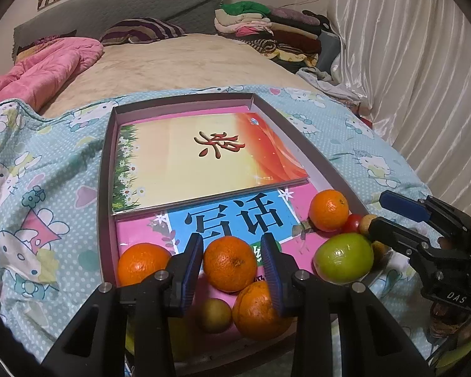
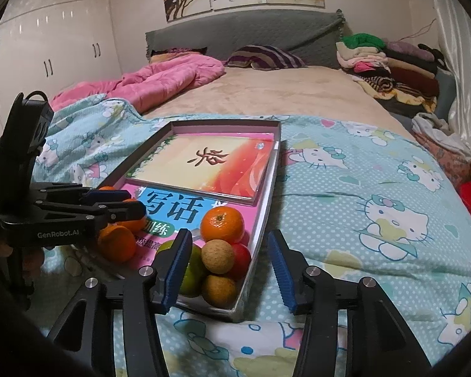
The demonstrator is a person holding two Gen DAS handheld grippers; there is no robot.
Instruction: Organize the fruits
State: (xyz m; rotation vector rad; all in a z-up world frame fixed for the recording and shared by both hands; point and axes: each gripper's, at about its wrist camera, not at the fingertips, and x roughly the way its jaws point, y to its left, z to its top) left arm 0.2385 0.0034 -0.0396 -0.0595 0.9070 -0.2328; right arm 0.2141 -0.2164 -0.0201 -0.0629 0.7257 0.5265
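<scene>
Near left, straddles the middle orange (image 1: 230, 264) in the box (image 1: 105, 169) with the left gripper (image 1: 231, 242), jaws narrow; cannot tell whether gripping. Risks squirting it into neighbouring oranges (image 1: 254, 317) if squeezed off-centre. Rightward, gapes empty with the right gripper (image 2: 229, 235) over the tan fruit (image 2: 218, 256) heap; may snag the wall, tipping all onto soft bedding (image 2: 361, 188).

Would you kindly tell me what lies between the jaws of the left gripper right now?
In the left wrist view, an orange sits between the jaws of the left gripper, inside the shallow box; the jaws stand apart from it.
</scene>
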